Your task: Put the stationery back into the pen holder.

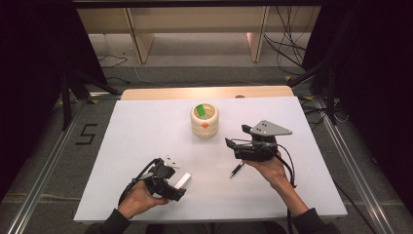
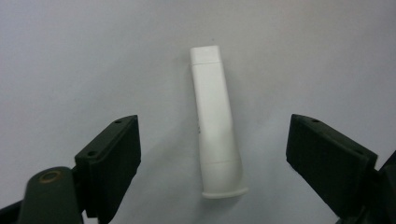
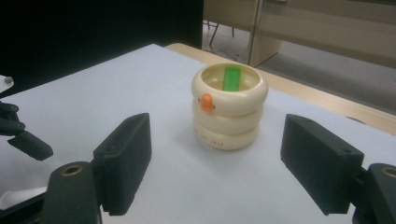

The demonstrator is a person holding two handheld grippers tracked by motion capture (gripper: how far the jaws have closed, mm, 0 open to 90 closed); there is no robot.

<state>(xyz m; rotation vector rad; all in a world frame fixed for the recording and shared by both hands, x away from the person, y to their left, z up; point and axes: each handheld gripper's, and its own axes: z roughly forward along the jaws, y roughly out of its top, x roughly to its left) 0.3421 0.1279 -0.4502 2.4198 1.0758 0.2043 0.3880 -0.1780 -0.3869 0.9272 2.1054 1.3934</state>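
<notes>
Nearest us, our left gripper (image 1: 181,187) hangs with jaws wide apart over a white tube (image 2: 215,123) lying untouched on the white table (image 1: 136,131), while our right gripper (image 1: 229,142), jaws spread and empty, points level at the cream holder (image 1: 204,120), with wooden shelving (image 1: 195,24) beyond.

A tube (image 1: 183,181) lies near the table's (image 1: 146,126) front left, a pen (image 1: 237,169) right of it, a ringed holder (image 1: 204,120) behind both
</notes>
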